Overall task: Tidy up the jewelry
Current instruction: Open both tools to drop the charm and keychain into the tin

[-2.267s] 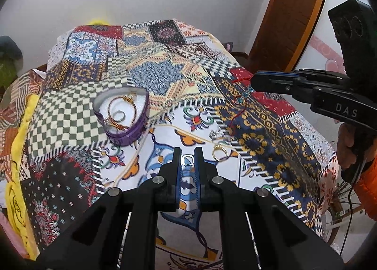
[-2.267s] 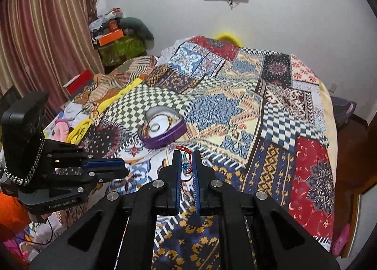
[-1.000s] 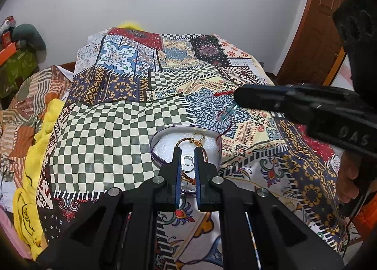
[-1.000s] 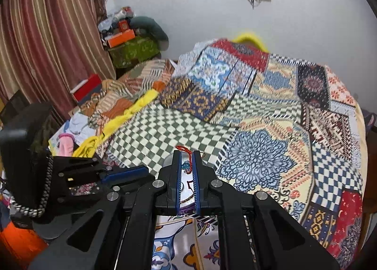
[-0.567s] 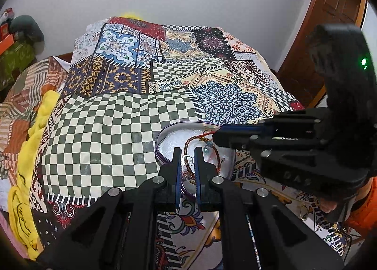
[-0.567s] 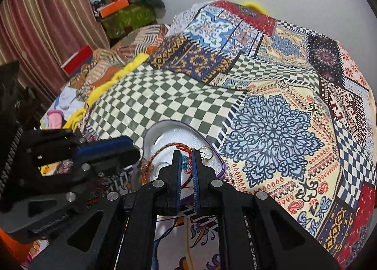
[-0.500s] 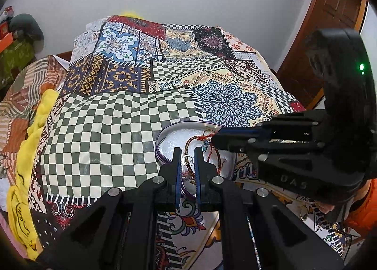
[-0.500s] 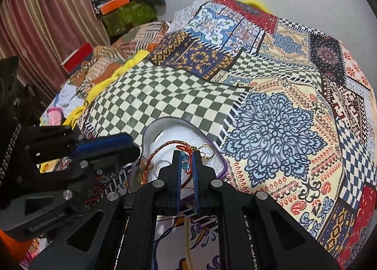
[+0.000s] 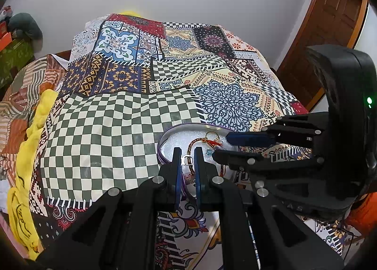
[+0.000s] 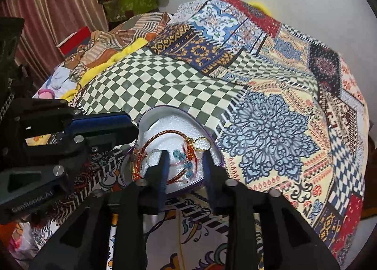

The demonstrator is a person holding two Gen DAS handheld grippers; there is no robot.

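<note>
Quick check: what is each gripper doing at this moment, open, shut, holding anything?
Left gripper: shut on a small silver ring.
Right gripper: jaws opening above the heart-shaped box; thread bracelet lies between them, unpinched.

The heart-shaped box (image 10: 213, 142) lies on the bed (image 10: 165, 76), near its front edge, with a bracelet (image 10: 162, 134), a ring (image 10: 202, 144) and a beaded thread (image 10: 186, 162) inside it. The left hand-held gripper (image 9: 188, 160) reaches over the box's left side and the right hand-held gripper (image 10: 185, 164) over its front; the small ring (image 9: 187, 160) between the left one's tips seems to hang above the box. Crumpled bedding (image 10: 110, 34) lies left of the bed, and a door (image 9: 329, 25) stands behind its right side.
</note>
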